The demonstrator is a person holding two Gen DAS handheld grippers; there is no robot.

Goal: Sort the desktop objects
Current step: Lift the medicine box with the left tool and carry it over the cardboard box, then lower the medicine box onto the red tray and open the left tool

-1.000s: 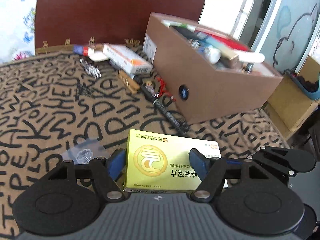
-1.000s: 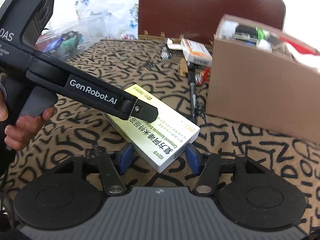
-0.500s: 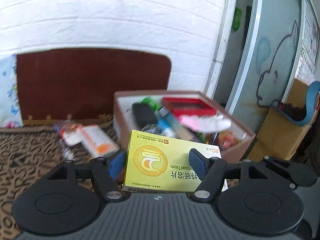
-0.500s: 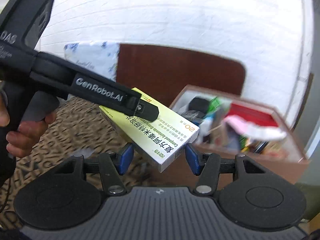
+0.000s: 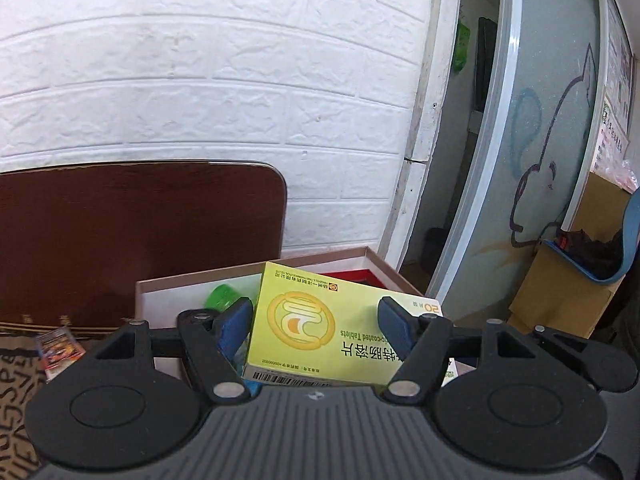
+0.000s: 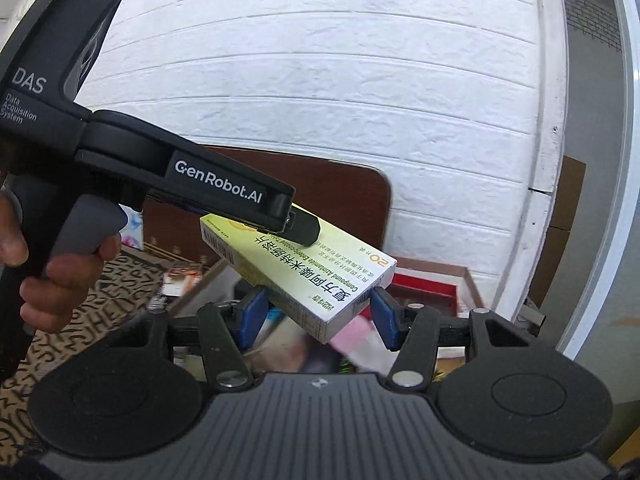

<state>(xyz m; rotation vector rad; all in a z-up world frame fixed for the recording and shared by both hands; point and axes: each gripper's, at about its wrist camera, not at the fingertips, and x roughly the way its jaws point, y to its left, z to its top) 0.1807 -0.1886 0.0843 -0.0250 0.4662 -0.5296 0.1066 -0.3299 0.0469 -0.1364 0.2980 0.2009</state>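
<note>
A patterned cloth (image 6: pixel 80 320) with black lettering on tan was seen at the far left, and above it a person's hand (image 6: pixel 56 280) was wrapped around the grey handle of the left gripper (image 5: pixel 316 320), a matte black plastic tool. Behind, a dark brown glossy board (image 5: pixel 140 240) with rounded corners was leaned against a white brick-textured wall (image 5: pixel 220 80). A small printed packet (image 5: pixel 58 346) was seen on the cloth near the board's foot. The yellow-green medicine box (image 5: pixel 320 328), a flat rectangular carton with a gold round emblem and a barcode on its near edge, was held in the air above the open cardboard box (image 5: pixel 168 300); its two long sides were pressed by the left gripper's blue pads, so those jaws were clenched on it. In the right wrist view, the carton's white near corner was found between the blue pads of the right gripper (image 6: pixel 316 312); the left pad met the carton's edge, but at the right pad contact could not be told, so the grip was uncertain. Inside the cardboard box a green object (image 5: pixel 222 294), a red tray (image 6: pixel 424 284) and something pink (image 6: pixel 356 336), blurred, were partly hidden by the carton and grippers. Further right, a pale frosted door panel (image 5: pixel 540 160) with a drawn outline and a brown carton (image 5: pixel 560 292) bearing a blue curved object (image 5: pixel 624 248) were seen.
</note>
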